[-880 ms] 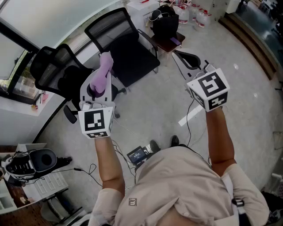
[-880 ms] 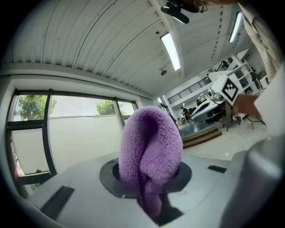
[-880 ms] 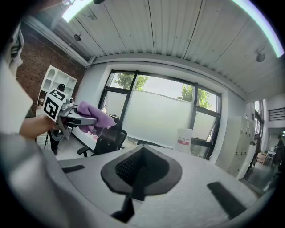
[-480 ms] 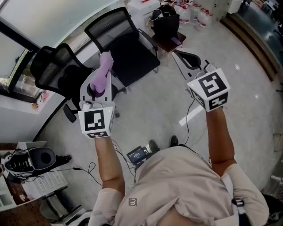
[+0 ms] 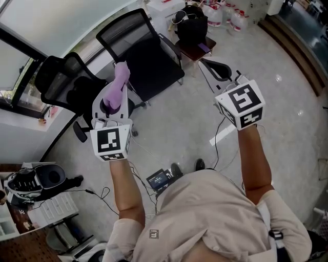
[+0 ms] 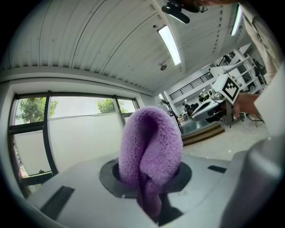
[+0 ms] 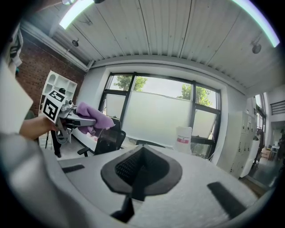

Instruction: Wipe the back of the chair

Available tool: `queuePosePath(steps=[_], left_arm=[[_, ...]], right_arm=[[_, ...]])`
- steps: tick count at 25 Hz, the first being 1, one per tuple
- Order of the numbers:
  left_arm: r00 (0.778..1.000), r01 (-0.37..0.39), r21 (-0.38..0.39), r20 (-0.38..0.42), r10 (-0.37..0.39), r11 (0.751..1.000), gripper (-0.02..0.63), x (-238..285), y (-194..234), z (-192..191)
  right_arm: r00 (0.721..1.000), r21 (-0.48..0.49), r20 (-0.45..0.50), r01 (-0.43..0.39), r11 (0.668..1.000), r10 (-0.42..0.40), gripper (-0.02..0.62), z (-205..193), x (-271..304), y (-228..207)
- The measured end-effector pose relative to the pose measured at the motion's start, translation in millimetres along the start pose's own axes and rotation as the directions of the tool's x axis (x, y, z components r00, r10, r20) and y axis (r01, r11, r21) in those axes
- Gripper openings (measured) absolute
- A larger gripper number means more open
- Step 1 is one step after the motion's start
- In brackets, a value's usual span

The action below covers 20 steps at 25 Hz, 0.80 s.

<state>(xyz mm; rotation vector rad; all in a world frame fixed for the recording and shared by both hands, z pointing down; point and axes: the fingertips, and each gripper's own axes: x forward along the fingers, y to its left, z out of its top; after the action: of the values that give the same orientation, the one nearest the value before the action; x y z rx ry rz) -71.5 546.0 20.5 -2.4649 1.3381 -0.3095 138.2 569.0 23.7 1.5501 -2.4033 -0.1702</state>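
A purple fluffy cloth (image 5: 119,86) sticks up out of my left gripper (image 5: 114,101), which is shut on it; the left gripper view shows the cloth (image 6: 150,153) folded between the jaws of the left gripper (image 6: 149,180). Beyond the cloth stand two black office chairs, a mesh-backed one (image 5: 134,37) and a padded one (image 5: 64,79). The cloth is in the air, short of both. My right gripper (image 5: 210,63) is raised at the right, its dark pads (image 7: 133,167) together with nothing in them. In the right gripper view, the cloth (image 7: 95,121) shows at the left.
A black bag (image 5: 191,24) rests on a small stool behind the mesh chair, with white jugs (image 5: 225,15) further back. Cables and a small black device (image 5: 158,179) lie on the floor by my feet. A white shelf with a round black thing on it (image 5: 38,187) stands at the left.
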Motion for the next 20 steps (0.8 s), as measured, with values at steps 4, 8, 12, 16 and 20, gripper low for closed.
queuePosePath(steps=[4,8,12,16,20], left_arm=[[1.0,-0.016,0.008,-0.012,0.016,1.0,0.077,13,-7,10],[0.999,-0.034,0.018,-0.015,0.034,0.999,0.077,20,-14,14],[0.999,-0.035,0.024,-0.031,0.035,0.999,0.077,33,-13,6],[0.999,-0.038,0.026,-0.028,0.039,0.999,0.077,57,-2,-2],[0.999,-0.031,0.017,-0.022,0.031,0.999,0.077,89,14,-19]], right_arm=[[1.0,0.036,0.02,-0.016,0.999,0.015,-0.006,-2,-2,-23],[0.999,0.049,0.027,-0.026,0.998,0.024,-0.006,-11,-1,-37],[0.999,0.059,0.02,-0.03,0.998,0.029,-0.006,-22,9,-46],[1.0,0.056,0.007,-0.013,0.998,0.013,-0.006,-31,26,-63],[1.0,0.045,-0.013,0.015,0.999,-0.014,-0.006,-41,50,-80]])
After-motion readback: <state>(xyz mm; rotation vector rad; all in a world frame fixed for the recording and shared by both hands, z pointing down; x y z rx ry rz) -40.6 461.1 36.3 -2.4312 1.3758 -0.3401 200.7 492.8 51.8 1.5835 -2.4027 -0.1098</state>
